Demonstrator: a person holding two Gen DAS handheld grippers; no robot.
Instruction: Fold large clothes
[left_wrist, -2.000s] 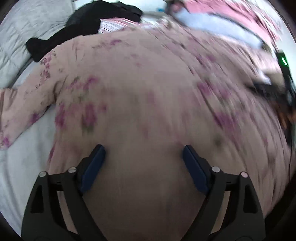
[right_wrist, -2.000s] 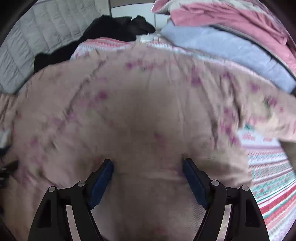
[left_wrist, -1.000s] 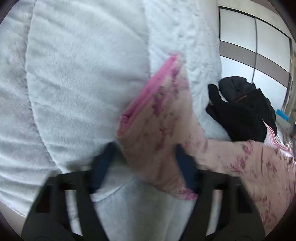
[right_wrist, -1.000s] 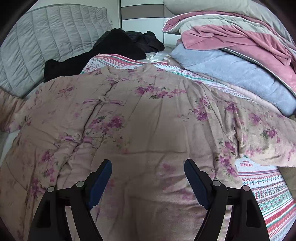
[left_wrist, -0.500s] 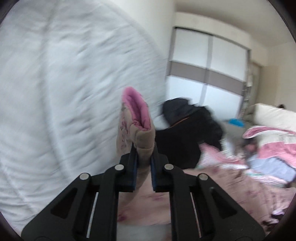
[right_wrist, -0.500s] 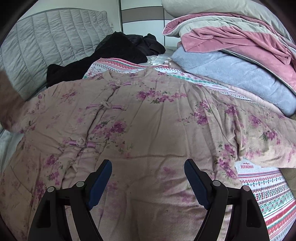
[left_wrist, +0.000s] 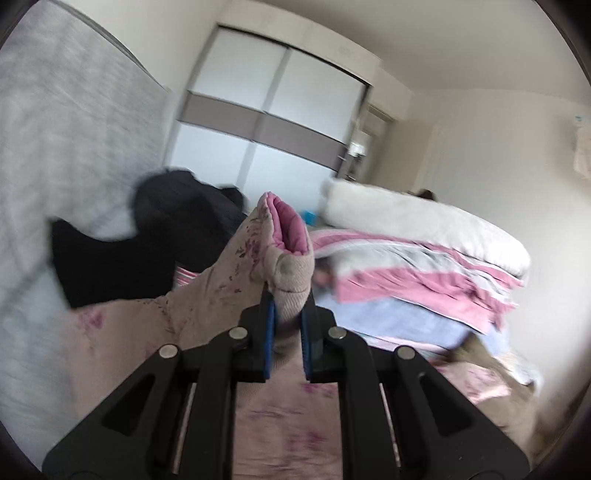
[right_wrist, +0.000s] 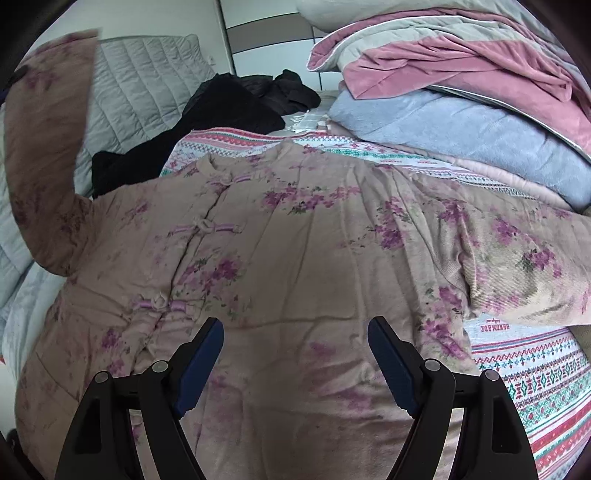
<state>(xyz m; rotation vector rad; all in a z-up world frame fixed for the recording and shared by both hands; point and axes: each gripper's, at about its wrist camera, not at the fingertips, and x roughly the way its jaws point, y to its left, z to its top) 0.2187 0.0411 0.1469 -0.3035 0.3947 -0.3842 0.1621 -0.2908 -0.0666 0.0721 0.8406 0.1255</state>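
My left gripper (left_wrist: 286, 301) is raised and aimed across the room toward the far wall. Its jaws are drawn nearly together, and the blue pads (left_wrist: 270, 325) clamp the cuff of the jacket sleeve (left_wrist: 284, 254) from both sides. The cuff stands upright above my fingertips. My right gripper (right_wrist: 295, 343) is held low and level over the near part of the jacket body (right_wrist: 295, 240). Its jaws are spread wide, with nothing between the pads (right_wrist: 201, 350). I cannot tell whether they touch the fabric.
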